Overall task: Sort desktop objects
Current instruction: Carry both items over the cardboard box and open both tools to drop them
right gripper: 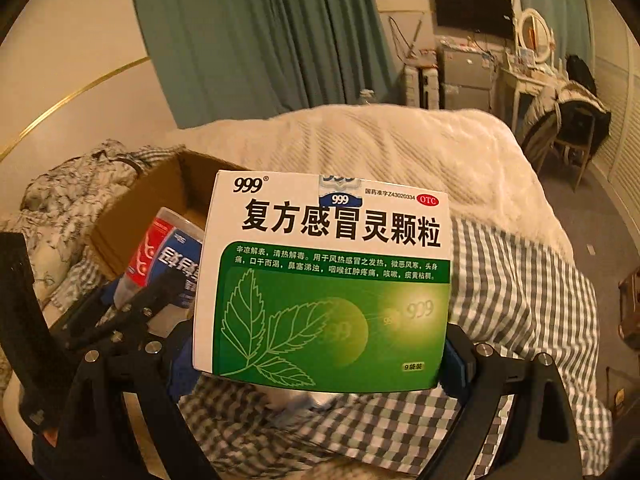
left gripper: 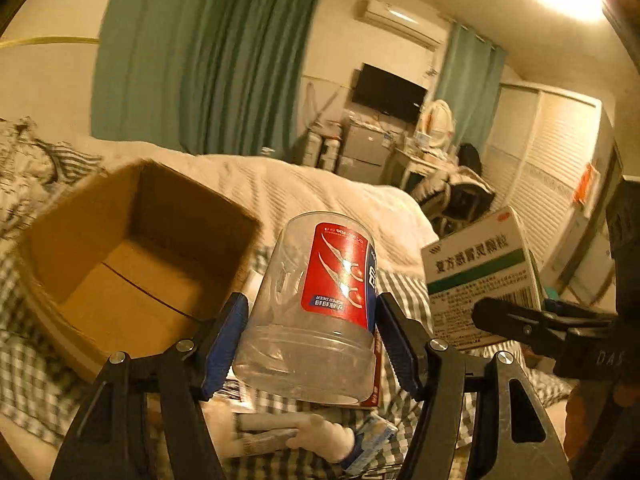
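Observation:
My left gripper (left gripper: pixel 312 320) is shut on a clear plastic jar (left gripper: pixel 316 304) with a red and blue label, held upside down above the bed; both blue pads press its sides. Left of it, an open, empty cardboard box (left gripper: pixel 132 252) rests on the bedding. My right gripper (right gripper: pixel 316 356) is shut on a green and white medicine box (right gripper: pixel 328 280), held upright with its front facing the camera. That medicine box (left gripper: pixel 480 276) and the right gripper (left gripper: pixel 548 320) show at the right of the left wrist view. The jar (right gripper: pixel 168 264) and cardboard box (right gripper: pixel 160 196) appear left in the right wrist view.
Below the jar lie a white tube (left gripper: pixel 296 432), a small blue packet (left gripper: pixel 372 440) and a red-edged box on the checked bedsheet (right gripper: pixel 520 300). A white quilt (right gripper: pixel 380 148) covers the far bed. Beyond stand green curtains (left gripper: pixel 208 64), a desk with a chair (right gripper: pixel 568 120) and a wall television (left gripper: pixel 388 92).

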`<state>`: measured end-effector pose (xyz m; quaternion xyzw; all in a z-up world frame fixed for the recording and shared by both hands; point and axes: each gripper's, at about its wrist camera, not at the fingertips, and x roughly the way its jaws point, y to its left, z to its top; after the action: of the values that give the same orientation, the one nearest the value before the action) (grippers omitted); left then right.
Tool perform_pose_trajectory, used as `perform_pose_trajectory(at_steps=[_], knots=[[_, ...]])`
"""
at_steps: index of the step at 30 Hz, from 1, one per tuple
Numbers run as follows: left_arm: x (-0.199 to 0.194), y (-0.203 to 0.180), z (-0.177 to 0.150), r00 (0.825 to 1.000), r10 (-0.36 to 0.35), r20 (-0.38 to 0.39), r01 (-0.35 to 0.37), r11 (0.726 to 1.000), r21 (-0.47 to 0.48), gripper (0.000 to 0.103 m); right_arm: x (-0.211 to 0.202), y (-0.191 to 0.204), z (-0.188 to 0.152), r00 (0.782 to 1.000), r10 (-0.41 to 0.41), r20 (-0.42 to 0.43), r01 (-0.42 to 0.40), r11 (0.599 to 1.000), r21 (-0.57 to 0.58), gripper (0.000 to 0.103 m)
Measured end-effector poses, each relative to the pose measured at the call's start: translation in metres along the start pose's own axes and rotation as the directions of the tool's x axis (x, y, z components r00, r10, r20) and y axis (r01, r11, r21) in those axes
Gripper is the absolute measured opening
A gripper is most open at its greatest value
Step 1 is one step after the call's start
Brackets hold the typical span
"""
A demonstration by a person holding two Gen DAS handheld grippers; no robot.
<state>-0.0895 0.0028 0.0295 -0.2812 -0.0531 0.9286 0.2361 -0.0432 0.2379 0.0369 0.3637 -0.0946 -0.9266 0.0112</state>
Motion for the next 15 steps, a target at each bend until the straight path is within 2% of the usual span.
perform_pose_trajectory(at_steps=[4, 9, 12, 15], knots=[[-0.023, 0.028, 0.027, 0.997, 0.064, 0.048, -0.064, 0.998, -0.013, 0.067, -0.010, 0.032, 0.025, 0.999, 0.024, 0.038, -0.022, 0.998, -0.053, 0.093], [-0.042, 0.078, 0.052, 0.982, 0.164, 0.091, -0.159, 0.985, -0.060, 0.067, -0.003, 0.084, 0.049, 0.995, 0.083, 0.046, -0.078, 0.990, -0.115, 0.093], [-0.047, 0.100, 0.057, 0.965, 0.235, 0.115, -0.226, 0.971, -0.083, 0.067, 0.010, 0.111, 0.059, 0.992, 0.120, 0.040, -0.114, 0.984, -0.139, 0.093], [-0.045, 0.126, 0.049, 0.958, 0.260, 0.123, -0.246, 0.962, -0.119, 0.067, 0.030, 0.133, 0.064, 0.989, 0.148, 0.021, -0.143, 0.979, -0.144, 0.093]])
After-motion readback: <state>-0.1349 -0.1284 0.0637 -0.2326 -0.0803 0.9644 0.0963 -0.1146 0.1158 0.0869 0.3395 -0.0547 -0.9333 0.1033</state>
